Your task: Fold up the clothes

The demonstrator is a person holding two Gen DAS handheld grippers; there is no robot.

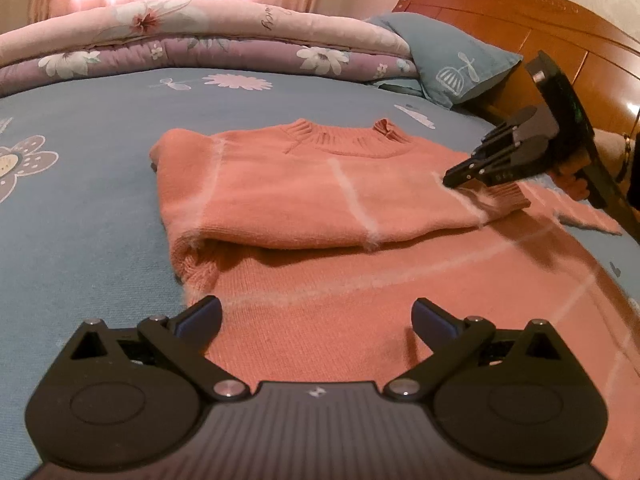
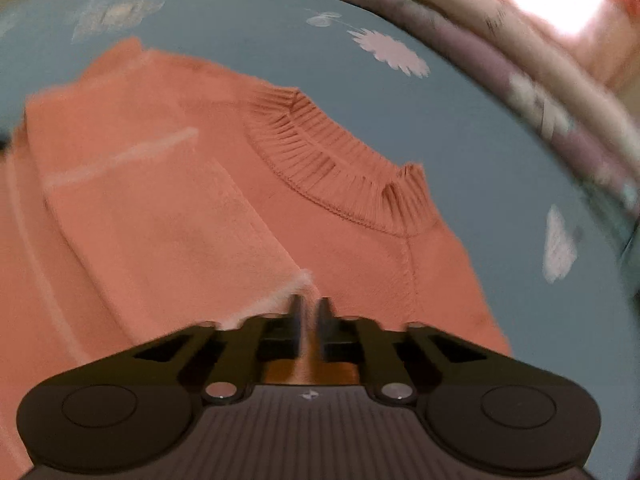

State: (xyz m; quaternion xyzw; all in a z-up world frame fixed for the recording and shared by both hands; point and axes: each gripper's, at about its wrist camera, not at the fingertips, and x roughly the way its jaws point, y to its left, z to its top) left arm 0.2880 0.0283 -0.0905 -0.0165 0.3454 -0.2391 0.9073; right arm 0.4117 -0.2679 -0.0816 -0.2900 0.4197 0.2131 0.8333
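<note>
A salmon-orange knitted sweater (image 1: pixel 304 184) lay spread on the blue flower-printed bedsheet (image 1: pixel 80 184), its ribbed collar (image 2: pixel 340 176) toward a folded floral quilt (image 1: pixel 192 40) and a blue pillow (image 1: pixel 448 64) by the wooden headboard (image 1: pixel 520 20). Thin pale lines crossed the knit in a wide check. One sleeve (image 1: pixel 360 204) had been folded across the chest, its ribbed cuff lying toward the right edge of the body. The right gripper (image 2: pixel 308 304) had its jaws pressed together, pinching the fuzzy cuff end of that sleeve. The left gripper (image 1: pixel 316 316) hovered over the sweater's lower part with its jaws spread wide, nothing between them.
</note>
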